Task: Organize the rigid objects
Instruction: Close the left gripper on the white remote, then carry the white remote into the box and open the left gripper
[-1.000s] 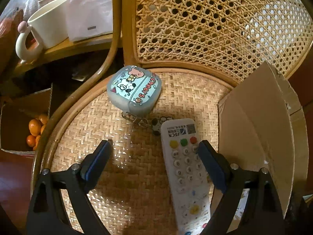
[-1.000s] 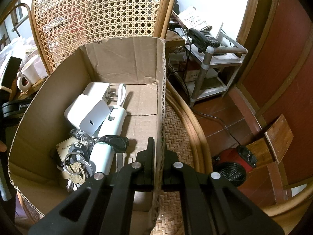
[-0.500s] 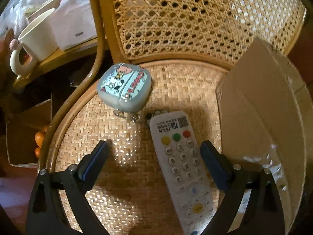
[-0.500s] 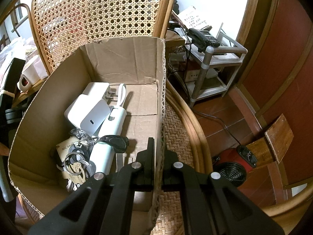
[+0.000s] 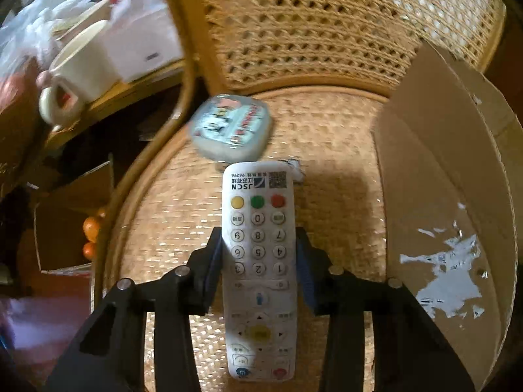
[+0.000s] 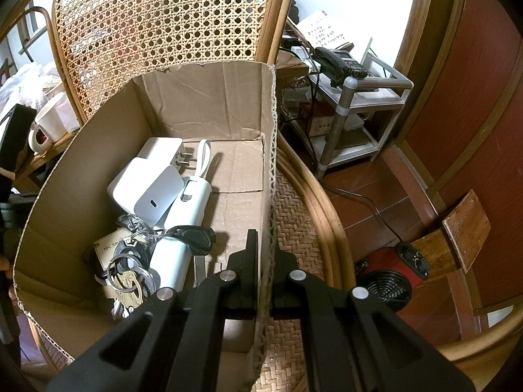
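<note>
The cartoon case (image 5: 230,127) is smeared by motion blur, print unreadable. The keyring tag (image 6: 112,245) text is half covered by keys (image 6: 129,281).

home living room | rattan chair (image 5: 327,32) | mug (image 5: 78,65) on side table | corded phone (image 6: 336,62) on shelf

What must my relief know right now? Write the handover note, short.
Left claw: shut on the remote, over the chair seat.
Right claw: shut on the right wall of the box, steadying it.
In the box: two chargers, a white stick-shaped device, keys.
Left: remote into the box, then the cartoon case lying on the seat beyond it.
</note>
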The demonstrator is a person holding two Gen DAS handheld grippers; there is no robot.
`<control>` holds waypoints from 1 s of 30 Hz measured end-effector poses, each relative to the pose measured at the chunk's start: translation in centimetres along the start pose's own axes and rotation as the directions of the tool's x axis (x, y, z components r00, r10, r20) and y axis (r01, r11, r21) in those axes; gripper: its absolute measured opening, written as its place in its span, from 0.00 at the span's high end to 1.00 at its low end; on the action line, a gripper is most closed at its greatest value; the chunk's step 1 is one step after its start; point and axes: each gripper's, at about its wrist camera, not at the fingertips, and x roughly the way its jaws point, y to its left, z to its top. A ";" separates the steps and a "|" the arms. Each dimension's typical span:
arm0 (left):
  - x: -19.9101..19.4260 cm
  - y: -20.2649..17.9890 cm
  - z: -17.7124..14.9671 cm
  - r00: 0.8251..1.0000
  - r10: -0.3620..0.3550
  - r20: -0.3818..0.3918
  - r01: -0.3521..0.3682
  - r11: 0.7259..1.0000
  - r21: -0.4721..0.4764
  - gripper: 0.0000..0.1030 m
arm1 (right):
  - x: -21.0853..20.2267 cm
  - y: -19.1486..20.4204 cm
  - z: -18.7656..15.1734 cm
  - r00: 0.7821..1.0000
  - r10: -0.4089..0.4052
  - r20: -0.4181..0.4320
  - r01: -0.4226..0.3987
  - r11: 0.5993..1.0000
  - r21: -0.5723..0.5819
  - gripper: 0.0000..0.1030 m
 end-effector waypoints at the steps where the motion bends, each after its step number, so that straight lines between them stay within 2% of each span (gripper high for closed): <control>1: -0.3 -0.1 -0.1 1.000 0.002 0.007 -0.002 1.000 0.001 0.61 | 0.0 0.0 0.0 1.000 0.000 0.000 0.000 1.000 -0.001 0.94; 7: -3.7 0.0 -0.5 0.997 -0.023 0.076 0.022 1.000 0.023 0.61 | 0.0 0.0 0.0 1.000 0.000 0.000 0.000 1.000 -0.001 0.94; 10: -6.1 0.1 -0.8 0.988 -0.020 0.154 0.020 1.000 0.000 0.61 | -0.1 0.1 0.0 1.000 -0.001 0.000 0.001 1.000 -0.002 0.94; 12: -8.3 1.0 -1.0 0.974 -0.011 0.225 0.014 1.000 -0.012 0.61 | 0.0 0.0 0.0 1.000 -0.001 0.000 0.001 1.000 -0.002 0.94; 15: -11.3 0.6 -1.9 0.949 -0.015 0.316 0.020 1.000 -0.014 0.61 | 0.0 0.0 0.0 1.000 0.000 0.000 0.000 1.000 -0.001 0.94; 19: -14.4 -0.6 -3.0 0.913 -0.057 0.403 0.060 0.998 0.004 0.61 | 0.0 0.0 0.0 1.000 0.000 0.000 0.000 1.000 -0.002 0.94; 22: -16.4 -1.7 -4.0 0.880 -0.110 0.463 0.105 0.994 0.036 0.61 | 0.0 0.0 0.0 1.000 0.000 0.000 0.000 1.000 -0.002 0.94; 23: -17.2 -2.3 -4.4 0.863 -0.136 0.486 0.127 0.991 0.051 0.61 | 0.0 0.0 0.0 1.000 0.000 0.000 0.000 1.000 -0.001 0.94; 27: -18.8 -3.9 -5.0 0.812 -0.229 0.536 0.202 0.973 0.110 0.61 | 0.0 0.0 0.0 1.000 0.000 0.000 0.000 1.000 -0.002 0.94; 30: -18.9 -5.3 -5.5 0.795 -0.267 0.545 0.220 0.964 0.152 0.61 | 0.0 0.0 0.0 1.000 0.000 0.000 0.000 1.000 -0.002 0.94</control>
